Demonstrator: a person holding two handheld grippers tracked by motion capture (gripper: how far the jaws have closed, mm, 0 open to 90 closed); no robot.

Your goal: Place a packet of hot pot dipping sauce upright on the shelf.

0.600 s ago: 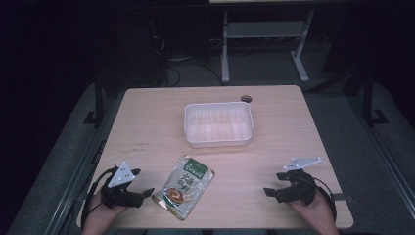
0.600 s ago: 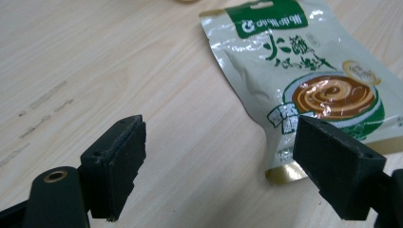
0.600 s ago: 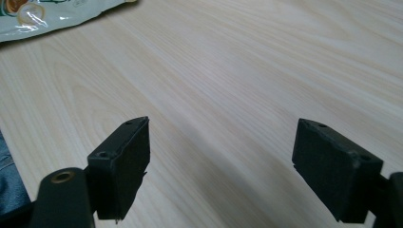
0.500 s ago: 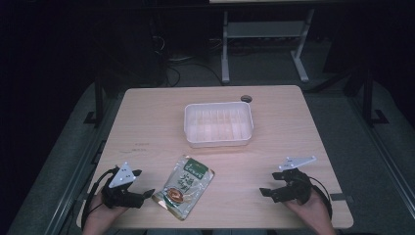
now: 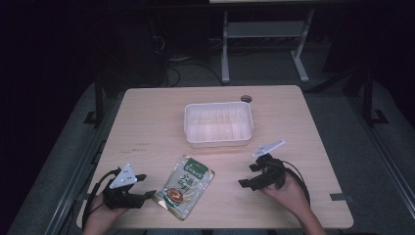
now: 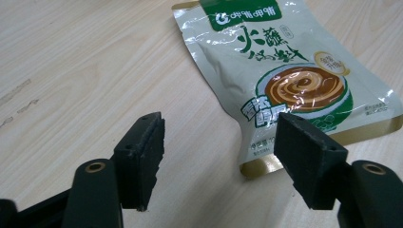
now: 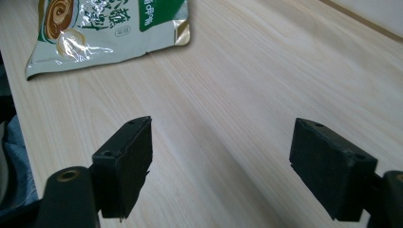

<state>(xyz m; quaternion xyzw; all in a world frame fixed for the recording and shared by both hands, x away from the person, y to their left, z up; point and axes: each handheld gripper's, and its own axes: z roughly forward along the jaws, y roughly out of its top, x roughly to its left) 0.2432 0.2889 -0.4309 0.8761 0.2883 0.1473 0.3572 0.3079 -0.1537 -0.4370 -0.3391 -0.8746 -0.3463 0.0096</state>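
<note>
Two grippers sit low over the near edge of the table, and neither holds anything. Left gripper has its jaws spread with bare wood between them, mouth turned at the near corner of the flat sauce pouch, probably to pinch that edge. Behind the pouch stands an empty white tray, a likely destination, while the right gripper waits beside the pouch, wide open.

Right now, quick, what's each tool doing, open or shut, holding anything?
Left tool: open, holding nothing; the pouch lies just ahead.
Right tool: open, holding nothing, over the table.
</note>
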